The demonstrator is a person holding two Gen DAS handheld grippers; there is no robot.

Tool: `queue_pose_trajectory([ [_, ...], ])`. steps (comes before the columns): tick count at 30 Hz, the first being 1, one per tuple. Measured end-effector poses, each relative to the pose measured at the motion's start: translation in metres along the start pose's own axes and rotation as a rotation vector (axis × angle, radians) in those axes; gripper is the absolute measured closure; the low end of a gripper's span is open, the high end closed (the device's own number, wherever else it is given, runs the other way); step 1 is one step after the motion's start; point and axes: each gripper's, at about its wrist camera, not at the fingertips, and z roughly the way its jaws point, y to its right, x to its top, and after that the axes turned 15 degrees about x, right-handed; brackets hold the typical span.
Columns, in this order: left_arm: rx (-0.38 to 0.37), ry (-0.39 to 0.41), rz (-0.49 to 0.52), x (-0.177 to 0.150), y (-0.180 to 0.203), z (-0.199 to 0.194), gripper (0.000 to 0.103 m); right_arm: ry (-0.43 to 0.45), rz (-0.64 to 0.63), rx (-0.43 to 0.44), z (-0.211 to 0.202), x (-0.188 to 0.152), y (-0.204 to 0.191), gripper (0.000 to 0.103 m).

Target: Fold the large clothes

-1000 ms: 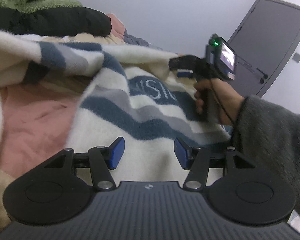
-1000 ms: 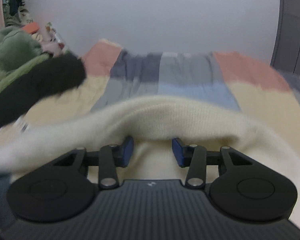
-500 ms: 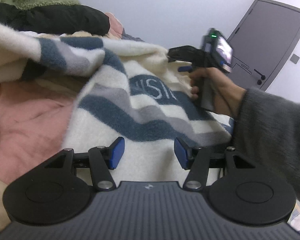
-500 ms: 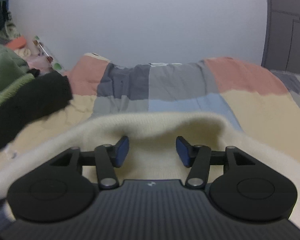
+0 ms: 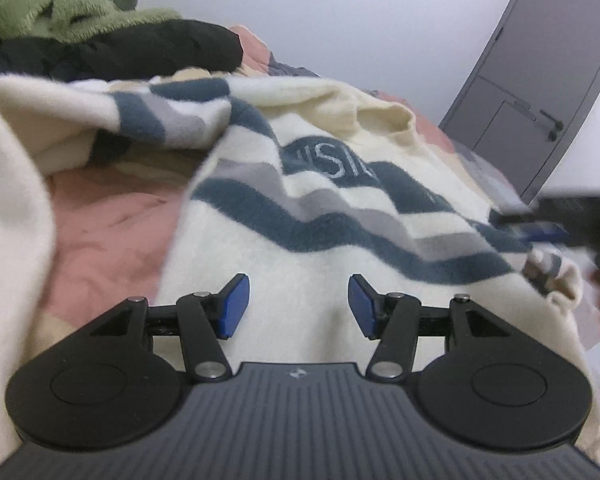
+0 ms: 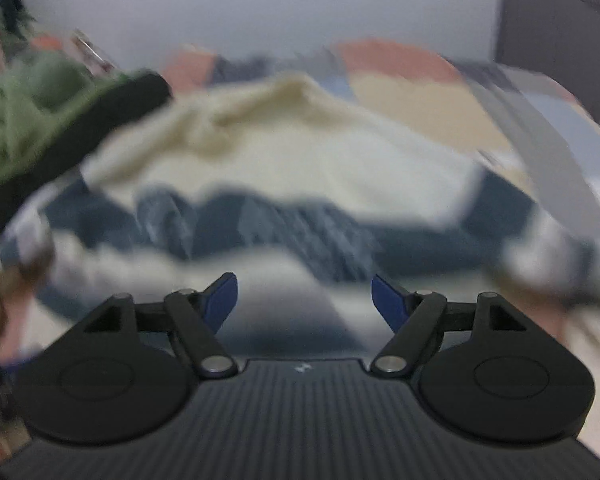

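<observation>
Only the left wrist view shows the grey door [image 5: 540, 80] at upper right; one striped sweater [image 5: 340, 216] lies on the bed [image 5: 100, 220]. Left tongs [image 5: 298, 304] stand apart over it, gripping nothing. Right tongs [image 6: 304, 300], just opening, hold nothing.

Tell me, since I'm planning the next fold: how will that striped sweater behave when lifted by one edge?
The striped sweater is probably floppy: it already bunches and drapes in soft folds on the bed. Its thick fuzzy knit suggests some weight and decent grip rather than slipperiness.
</observation>
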Motion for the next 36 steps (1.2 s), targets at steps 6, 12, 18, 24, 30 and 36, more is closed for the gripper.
queue_pose_trajectory([
  [6,0.056,0.038,0.064,-0.009,0.014,-0.024,0.042,-0.103,0.093,-0.105,-0.053,-0.071,0.016,0.028],
  [12,0.090,0.050,0.057,-0.017,0.014,-0.036,0.042,-0.178,0.173,-0.179,-0.059,-0.110,0.033,0.023],
  [18,0.128,0.022,-0.011,-0.022,-0.004,-0.042,0.042,-0.228,0.210,-0.171,-0.058,-0.124,0.051,0.024],
  [24,0.135,-0.006,-0.064,-0.024,-0.014,-0.051,0.042,-0.206,0.196,-0.199,-0.071,-0.124,0.050,0.024],
  [30,0.195,-0.050,-0.104,-0.030,-0.026,-0.056,0.042,-0.108,0.259,-0.095,-0.088,-0.124,0.058,0.024],
  [36,0.271,-0.092,-0.256,-0.034,-0.058,-0.062,0.042,-0.098,0.407,0.004,-0.069,-0.133,0.073,0.044],
])
